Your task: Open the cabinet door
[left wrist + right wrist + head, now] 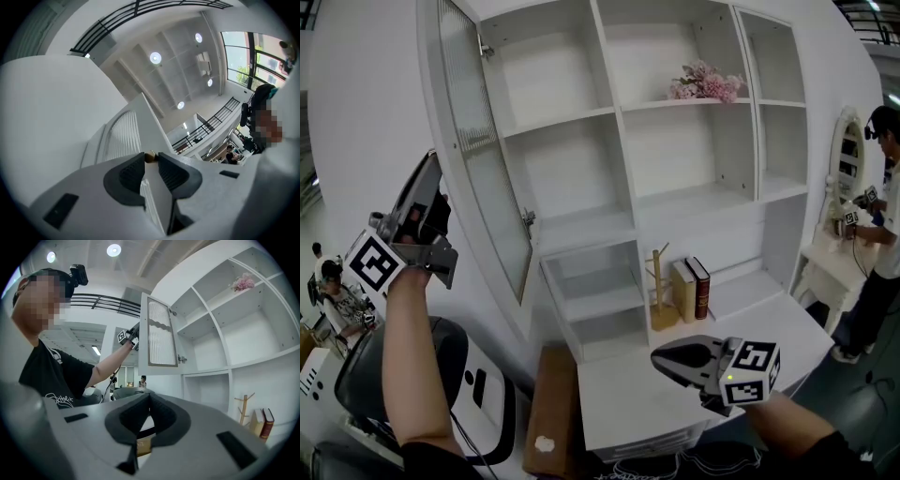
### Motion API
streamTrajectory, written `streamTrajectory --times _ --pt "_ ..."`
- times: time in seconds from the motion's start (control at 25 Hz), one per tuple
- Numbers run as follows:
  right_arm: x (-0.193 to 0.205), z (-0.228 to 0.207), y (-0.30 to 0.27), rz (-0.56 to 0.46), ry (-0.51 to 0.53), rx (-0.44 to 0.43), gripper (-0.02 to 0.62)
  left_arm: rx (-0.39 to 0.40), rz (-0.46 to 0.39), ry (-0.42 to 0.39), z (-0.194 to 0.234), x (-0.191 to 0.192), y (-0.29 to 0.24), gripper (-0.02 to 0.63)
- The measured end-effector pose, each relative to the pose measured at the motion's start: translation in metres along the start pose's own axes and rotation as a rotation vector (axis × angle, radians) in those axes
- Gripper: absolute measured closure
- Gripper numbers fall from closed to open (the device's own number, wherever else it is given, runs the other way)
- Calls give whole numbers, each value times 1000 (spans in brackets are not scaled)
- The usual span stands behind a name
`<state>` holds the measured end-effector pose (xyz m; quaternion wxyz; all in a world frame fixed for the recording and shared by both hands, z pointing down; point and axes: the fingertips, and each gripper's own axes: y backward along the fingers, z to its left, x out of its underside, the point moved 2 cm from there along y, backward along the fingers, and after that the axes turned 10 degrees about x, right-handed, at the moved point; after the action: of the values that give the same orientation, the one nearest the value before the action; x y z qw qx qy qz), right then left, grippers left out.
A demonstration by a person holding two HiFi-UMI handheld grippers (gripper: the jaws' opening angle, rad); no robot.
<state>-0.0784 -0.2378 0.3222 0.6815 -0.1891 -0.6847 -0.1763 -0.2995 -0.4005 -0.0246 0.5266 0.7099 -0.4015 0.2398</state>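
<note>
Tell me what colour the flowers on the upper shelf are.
The flowers are pink; the head view shows them best.

The cabinet door (159, 333) stands swung wide, its ribbed panel facing the camera and its hinges (182, 359) on its right edge. At the door's left edge, near the top, sits the left gripper (136, 336) — too small here to tell how its jaws stand — on an arm (101, 369) that slants up from the door's lower left. Right of the door run white shelves (220, 333). Pink flowers (243, 282) lie high up, well to its right, and a wooden stand (243, 408) beside two books (262, 423) sits far down to its right. Below the door, the right gripper (149, 395) has its jaws closed tip to tip — nothing between them.
</note>
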Motion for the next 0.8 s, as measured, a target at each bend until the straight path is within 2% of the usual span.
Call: streamTrajectory --times 0.16,0.36,0.56,0.64,0.72,0.8 --pt "-1 9 -7 14 -2 -15 589 -7 -9 -1 6 -6 8 526" --pt "0 17 -12 42 17 -61 589 -87 76 -105 -2 -1 16 526" --pt "-1 20 -8 50 18 -108 589 -82 18 -41 -35 -5 50 518" --pt "-1 20 -3 46 -4 -119 589 -79 58 -81 -64 -1 57 517" --pt "-2 21 4 37 -25 -128 589 -77 138 -127 -99 17 61 517" --pt "-2 25 12 37 -35 -136 589 -73 213 -128 -134 42 64 518"
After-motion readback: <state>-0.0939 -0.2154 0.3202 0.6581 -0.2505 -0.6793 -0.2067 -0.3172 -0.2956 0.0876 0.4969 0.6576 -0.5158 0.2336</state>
